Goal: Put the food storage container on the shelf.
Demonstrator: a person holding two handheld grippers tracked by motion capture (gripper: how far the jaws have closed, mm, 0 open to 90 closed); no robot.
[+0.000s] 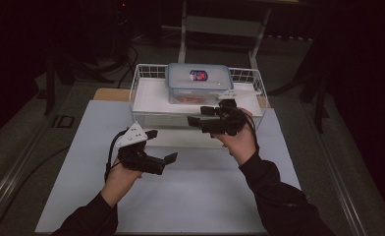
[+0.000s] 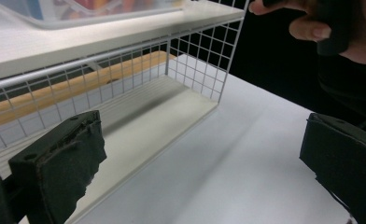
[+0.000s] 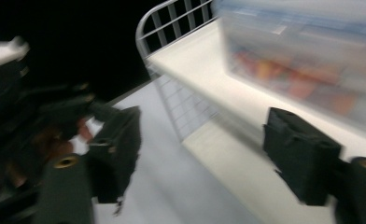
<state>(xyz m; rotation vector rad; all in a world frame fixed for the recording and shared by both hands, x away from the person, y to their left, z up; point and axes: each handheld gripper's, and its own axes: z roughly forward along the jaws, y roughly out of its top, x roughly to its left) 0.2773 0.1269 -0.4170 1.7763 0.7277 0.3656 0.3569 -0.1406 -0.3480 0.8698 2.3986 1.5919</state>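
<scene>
On the upper shelf of the white wire rack [image 1: 142, 78], at the far side of the table [image 1: 180, 196], sat the lidded plastic container [image 1: 199, 81] of food, in nobody's grip. Just near of it, the right gripper [image 1: 206, 117] hung with jaws spread wide and empty. Farther near and left, the left gripper [image 1: 162, 147] gaped too, holding nothing. Judging by this, seizing and moving the container remained to be done.

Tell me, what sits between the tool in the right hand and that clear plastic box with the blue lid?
In the high view, just the white wire rack's front rail and bare shelf separate the right tool from the box.
</scene>
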